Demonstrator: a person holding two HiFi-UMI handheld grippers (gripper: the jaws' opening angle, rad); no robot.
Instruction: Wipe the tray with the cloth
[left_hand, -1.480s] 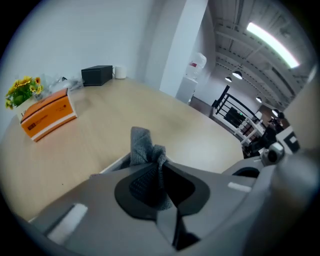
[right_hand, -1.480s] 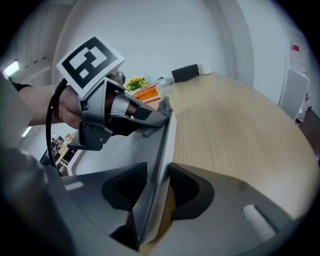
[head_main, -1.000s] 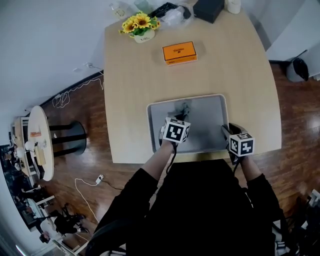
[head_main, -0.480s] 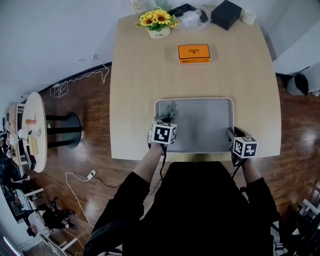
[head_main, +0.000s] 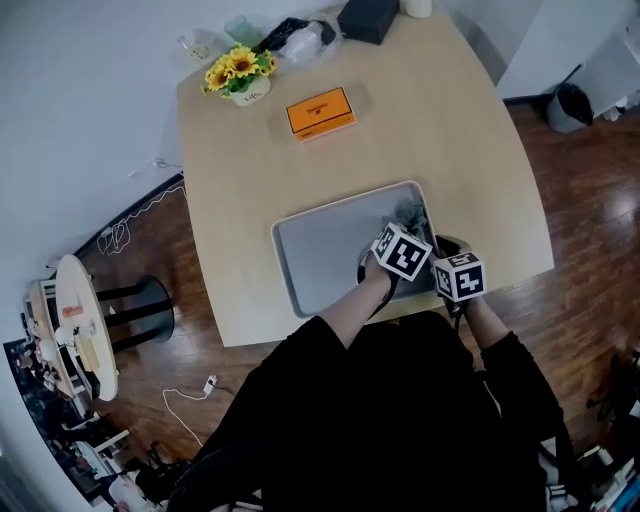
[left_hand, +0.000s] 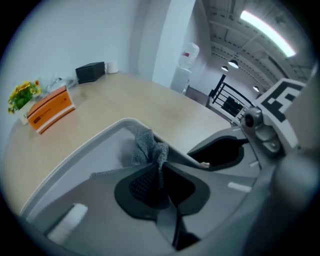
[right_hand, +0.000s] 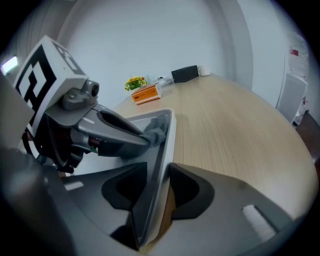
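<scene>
A grey tray (head_main: 320, 255) lies on the wooden table near its front edge. My left gripper (head_main: 405, 228) is shut on a grey cloth (head_main: 411, 213) at the tray's far right corner. In the left gripper view the cloth (left_hand: 147, 147) bunches up out of the closed jaws against the tray wall (left_hand: 75, 165). My right gripper (head_main: 447, 248) is shut on the tray's right rim, close beside the left one. In the right gripper view the rim (right_hand: 167, 135) runs between its jaws, and the cloth (right_hand: 157, 129) sits just ahead.
An orange box (head_main: 320, 112) lies further back on the table. A pot of sunflowers (head_main: 238, 72), a black box (head_main: 368, 18) and some clutter stand along the far edge. Round side tables and cables are on the floor at the left.
The left gripper swept the cloth from the tray's middle to its left side, then across to its right far corner. The right gripper stayed on the right rim.
</scene>
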